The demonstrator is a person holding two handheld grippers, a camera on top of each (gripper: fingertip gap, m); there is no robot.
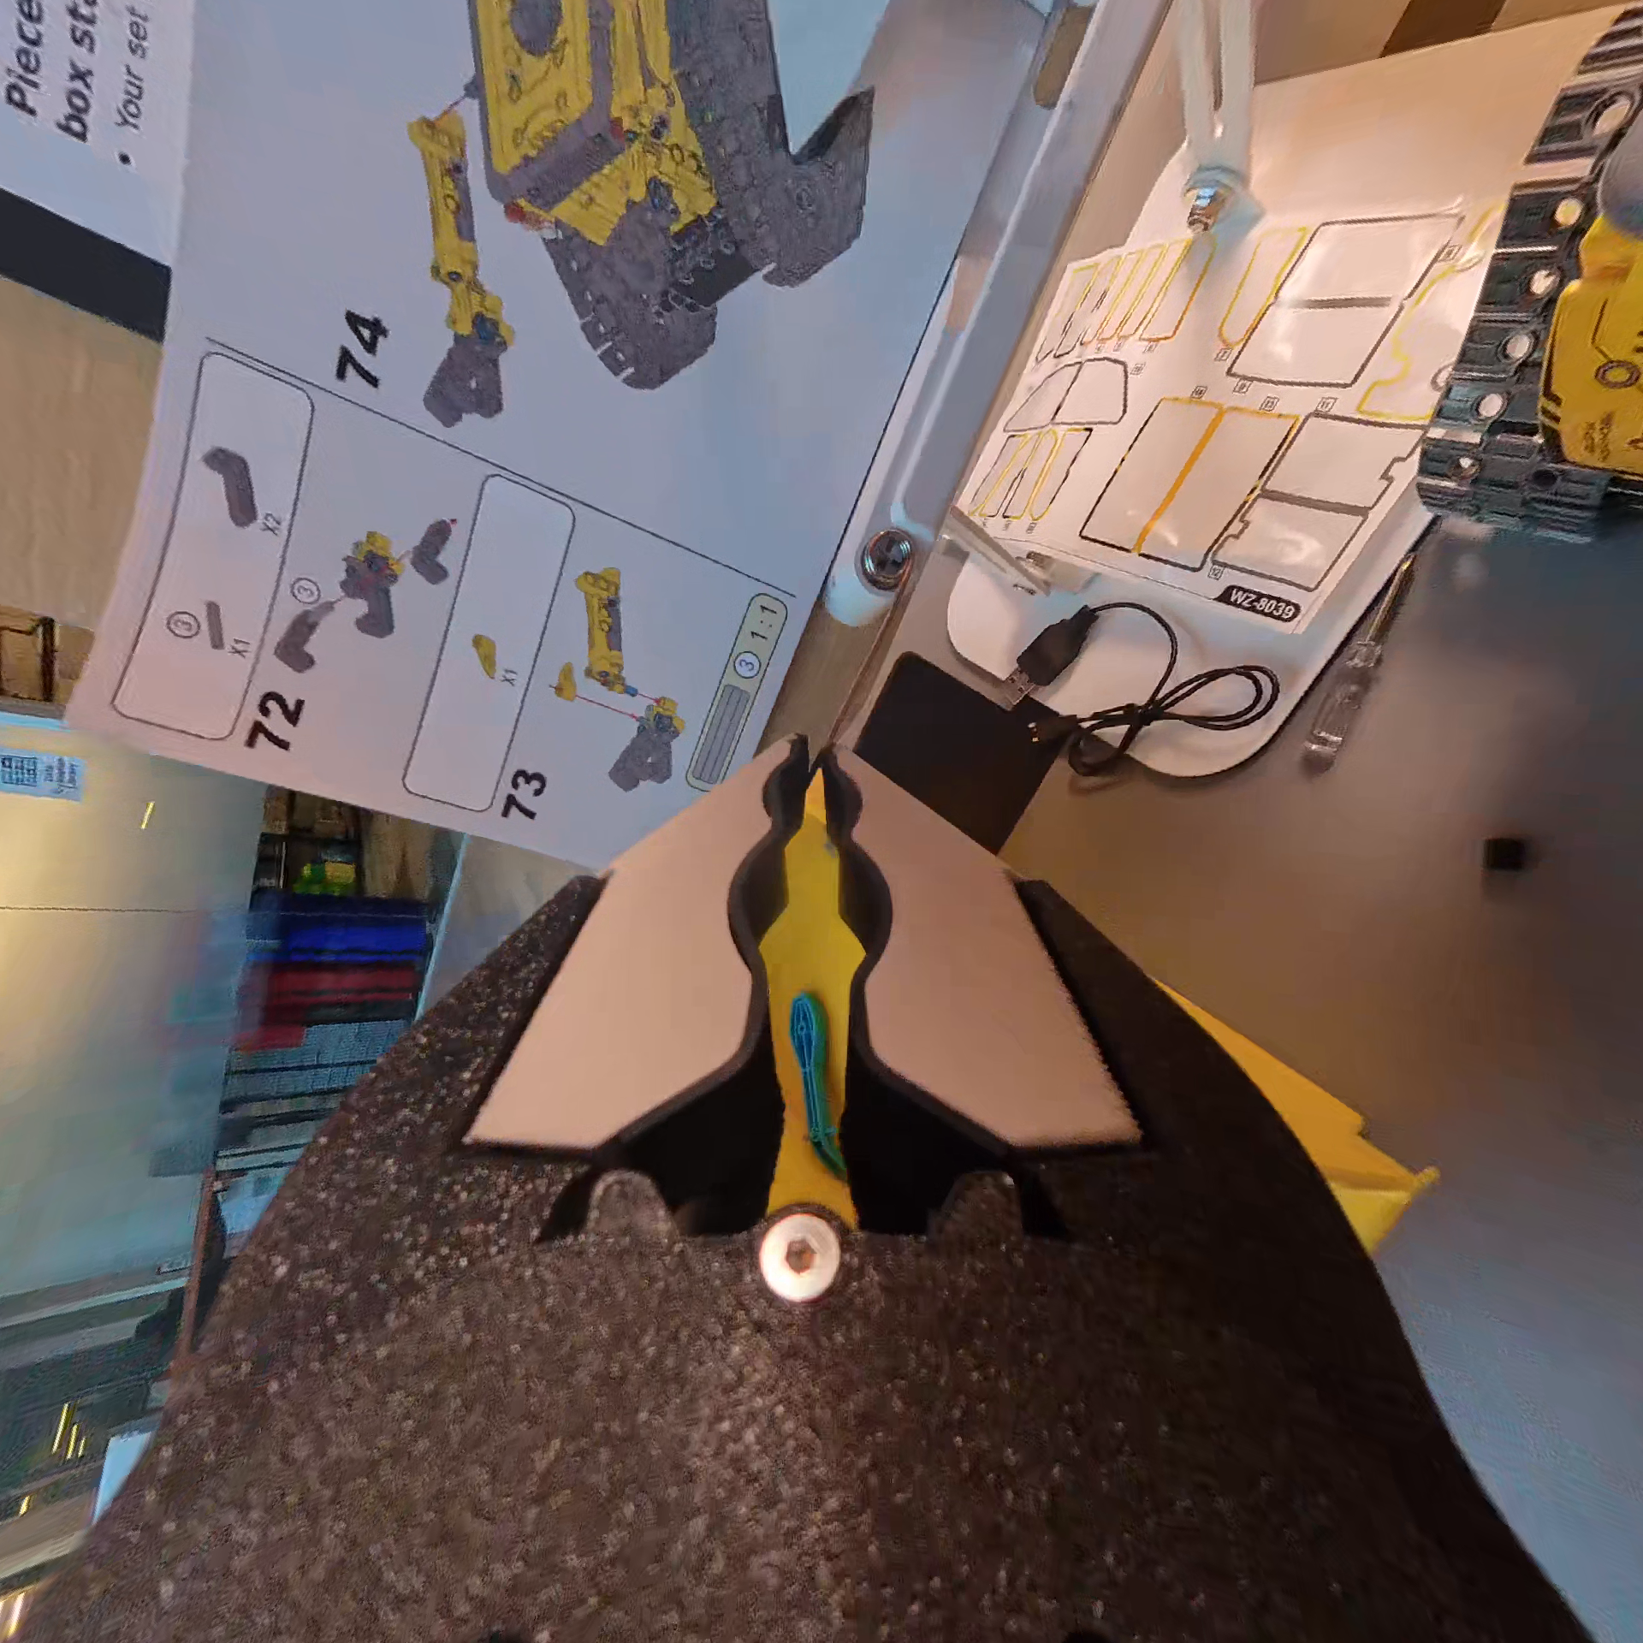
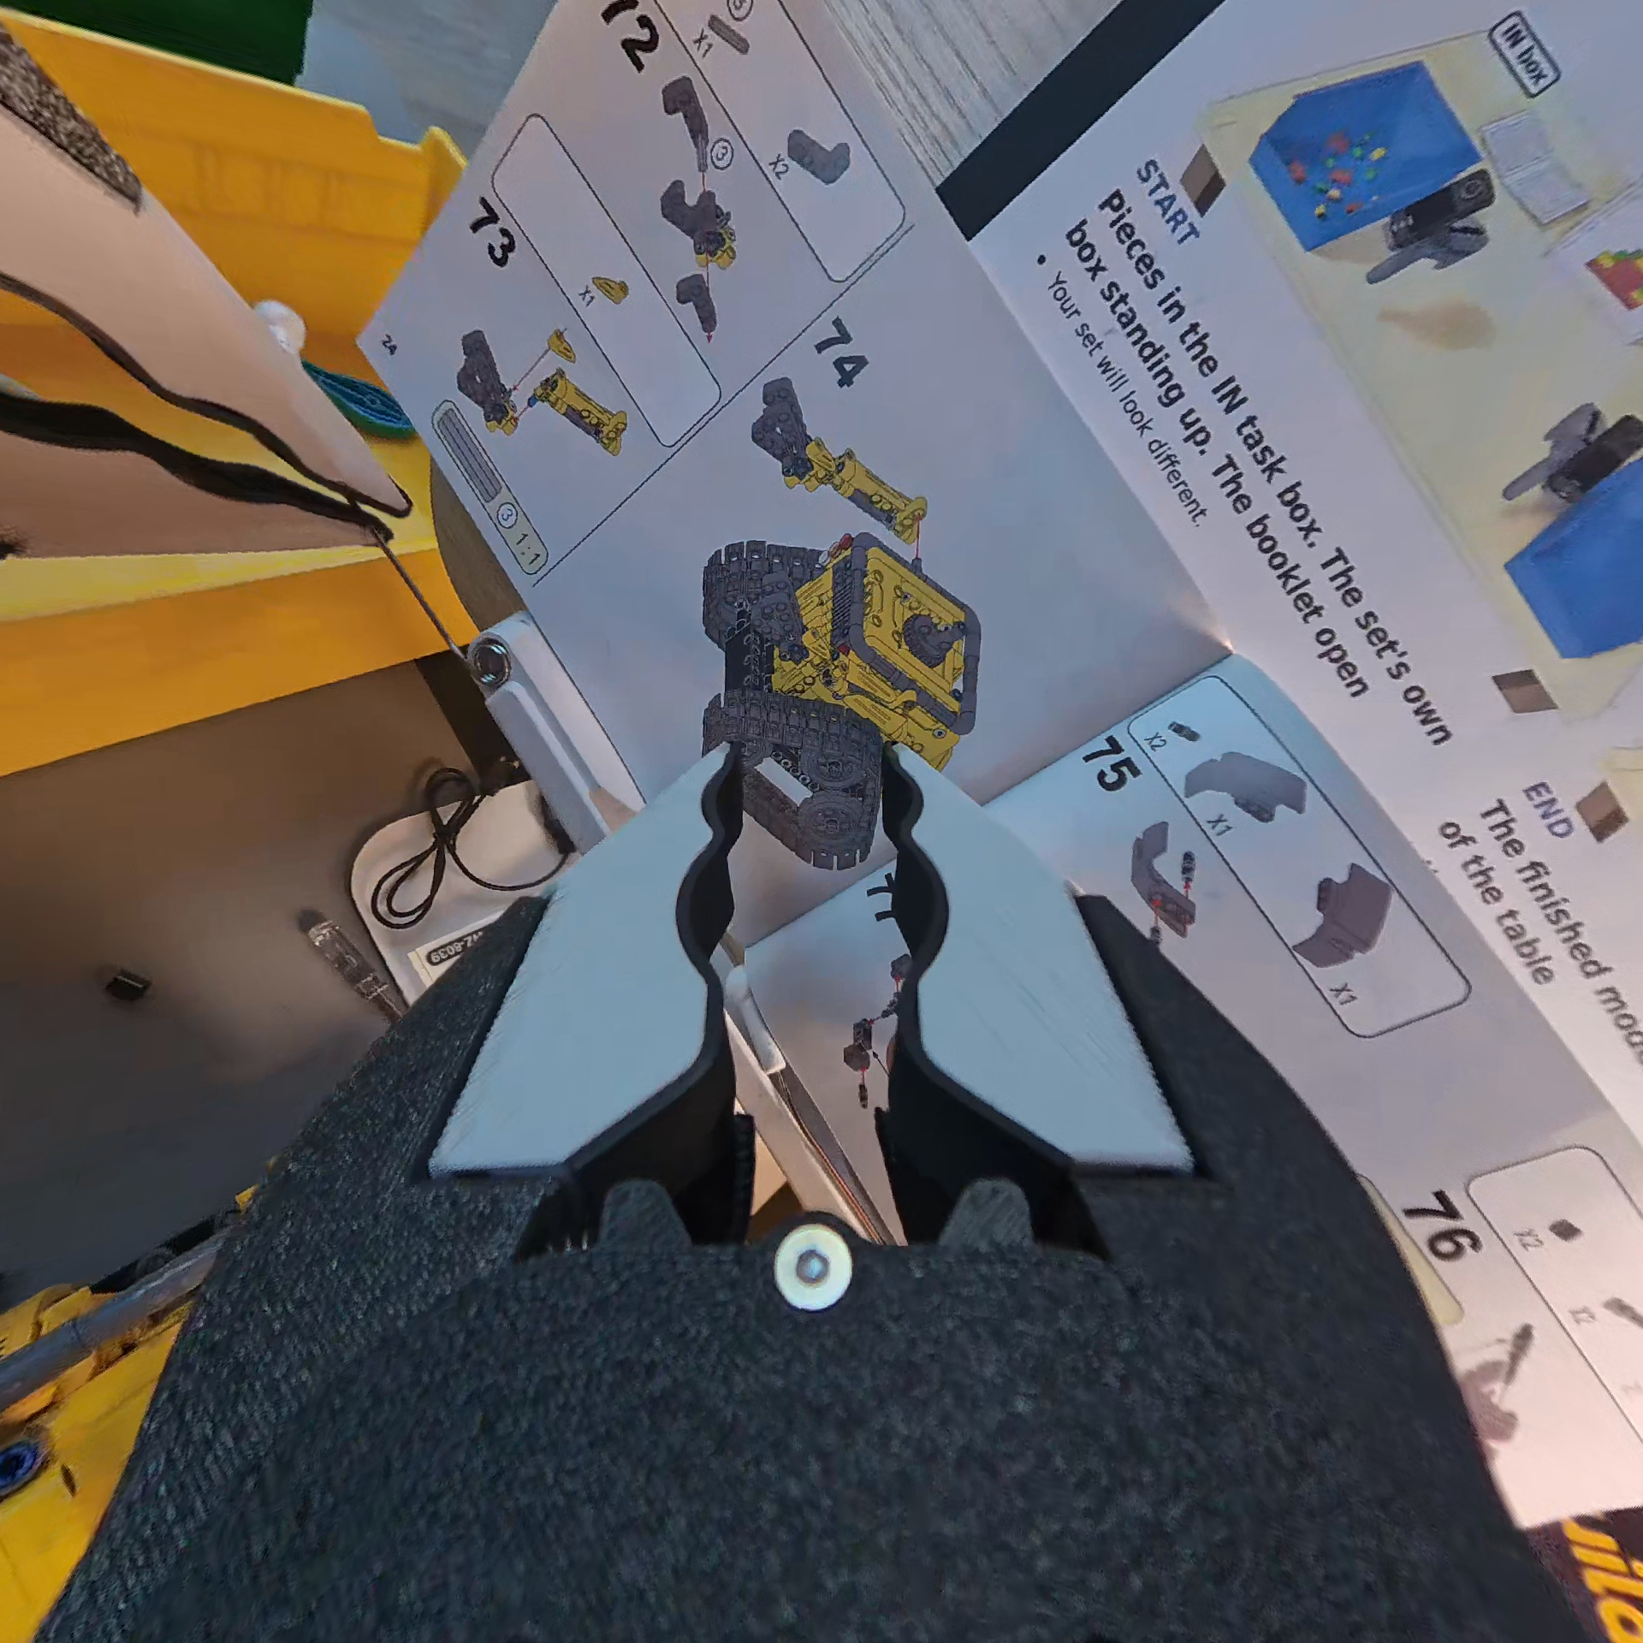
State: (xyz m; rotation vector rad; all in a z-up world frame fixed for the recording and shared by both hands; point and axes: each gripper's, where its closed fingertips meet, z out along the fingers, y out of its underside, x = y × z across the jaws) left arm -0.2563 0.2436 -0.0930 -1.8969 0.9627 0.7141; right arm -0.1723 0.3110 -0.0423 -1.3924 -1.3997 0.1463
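Left tongs fill the near view, tips clenched on a thin rod, a yellow bin beneath them. Right tongs hang released over the open instruction booklet. Across the dark counter lie a sticker sheet and a black cable.

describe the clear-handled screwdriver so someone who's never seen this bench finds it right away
Start at the white stand propping the open instruction booklet. Beside its base lies a sticker sheet, with a coiled black USB cable at its edge. The screwdriver lies on the grey table just past that cable: thin metal shaft, transparent handle, the only see-through thing there.
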